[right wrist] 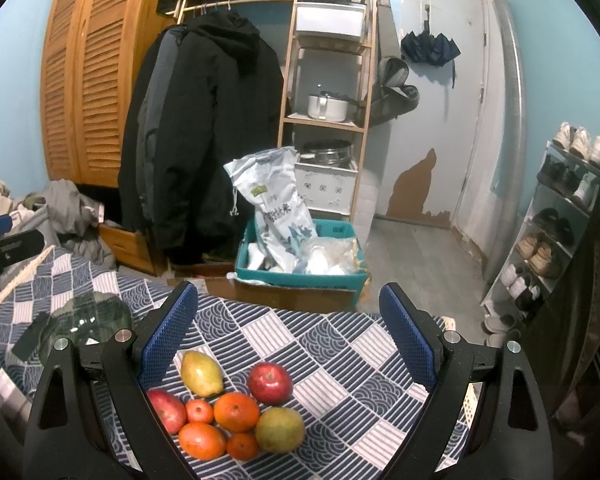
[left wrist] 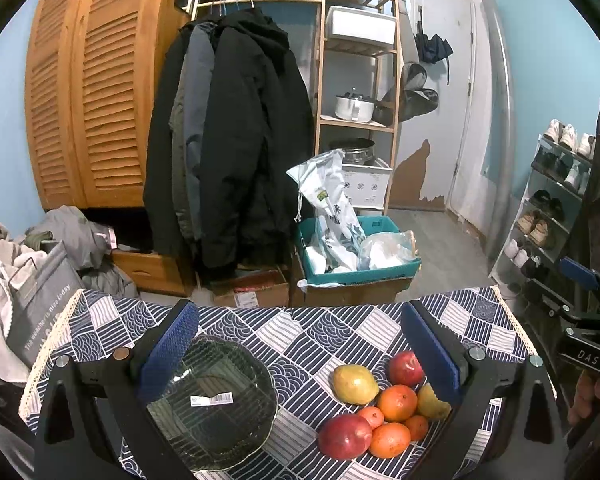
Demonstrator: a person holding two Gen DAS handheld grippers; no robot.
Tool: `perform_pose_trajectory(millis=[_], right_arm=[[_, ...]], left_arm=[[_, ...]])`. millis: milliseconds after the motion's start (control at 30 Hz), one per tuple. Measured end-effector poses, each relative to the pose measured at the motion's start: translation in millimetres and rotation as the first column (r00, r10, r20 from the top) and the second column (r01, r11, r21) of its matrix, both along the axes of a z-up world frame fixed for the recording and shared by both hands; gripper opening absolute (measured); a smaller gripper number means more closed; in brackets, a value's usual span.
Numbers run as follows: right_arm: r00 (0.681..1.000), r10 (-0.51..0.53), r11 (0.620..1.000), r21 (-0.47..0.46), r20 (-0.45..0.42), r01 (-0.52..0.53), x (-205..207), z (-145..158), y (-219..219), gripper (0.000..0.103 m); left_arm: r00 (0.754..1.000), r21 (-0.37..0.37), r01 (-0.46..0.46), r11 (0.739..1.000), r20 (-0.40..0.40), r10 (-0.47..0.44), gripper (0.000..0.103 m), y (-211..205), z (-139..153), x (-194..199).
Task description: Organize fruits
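Observation:
A cluster of fruit lies on the patterned tablecloth (left wrist: 320, 332): two red apples (left wrist: 345, 437) (right wrist: 270, 382), two yellow-green pears (left wrist: 355, 384) (right wrist: 201, 373), and several oranges (left wrist: 397, 403) (right wrist: 236, 411). A clear glass bowl (left wrist: 216, 404) with a barcode sticker stands left of the fruit; the right wrist view shows the bowl (right wrist: 88, 320) at far left. My left gripper (left wrist: 300, 360) is open above the table, with the bowl by its left finger and the fruit by its right finger. My right gripper (right wrist: 290, 344) is open over the fruit cluster, holding nothing.
Beyond the table's far edge are a teal crate (left wrist: 356, 276) holding bags, cardboard boxes, hanging coats (left wrist: 228, 140), a wooden shelf (left wrist: 356, 80) and a shoe rack (left wrist: 548, 208). Laundry and a grey bag (left wrist: 40, 300) sit left. A hand (left wrist: 592, 396) holds the other gripper at the right edge.

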State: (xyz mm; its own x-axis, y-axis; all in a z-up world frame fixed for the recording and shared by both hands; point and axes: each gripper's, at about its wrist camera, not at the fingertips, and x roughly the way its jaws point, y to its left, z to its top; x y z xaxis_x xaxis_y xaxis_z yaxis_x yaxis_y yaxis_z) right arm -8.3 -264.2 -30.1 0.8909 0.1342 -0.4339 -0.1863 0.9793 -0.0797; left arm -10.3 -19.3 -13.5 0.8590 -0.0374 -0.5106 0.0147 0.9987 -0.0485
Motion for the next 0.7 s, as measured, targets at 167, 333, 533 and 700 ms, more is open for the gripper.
perform_pose_trajectory(millis=[167,333,533,700], right_arm=[[0.999,0.006,1.000,-0.018,-0.037,-0.007,-3.7,-13.0,-1.5,0.091],[0.998,0.007,0.999,-0.041,-0.066,-0.010,2.6,-21.1,12.0,0.091],[0.988,0.005,0.999,-0.037,-0.155,-0.011,14.5,-37.4,7.6,0.091],[0.970,-0.003,0.999,-0.036,-0.242,-0.006,27.7,-57.6,4.7,0.091]], left_arm=[[0.999,-0.017,0.001,1.000,-0.051,-0.002,0.102,-0.1,-10.0,7.7],[0.994,-0.016,0.012,1.000,-0.107,-0.013,0.102,-3.5,-22.6,15.8],[0.975,-0.035,0.034,0.999,-0.219,-0.041,0.102,-3.6,-48.7,32.4],[0.945,-0.056,0.057,0.997,-0.318,-0.072,0.102,-9.1,-77.7,43.9]])
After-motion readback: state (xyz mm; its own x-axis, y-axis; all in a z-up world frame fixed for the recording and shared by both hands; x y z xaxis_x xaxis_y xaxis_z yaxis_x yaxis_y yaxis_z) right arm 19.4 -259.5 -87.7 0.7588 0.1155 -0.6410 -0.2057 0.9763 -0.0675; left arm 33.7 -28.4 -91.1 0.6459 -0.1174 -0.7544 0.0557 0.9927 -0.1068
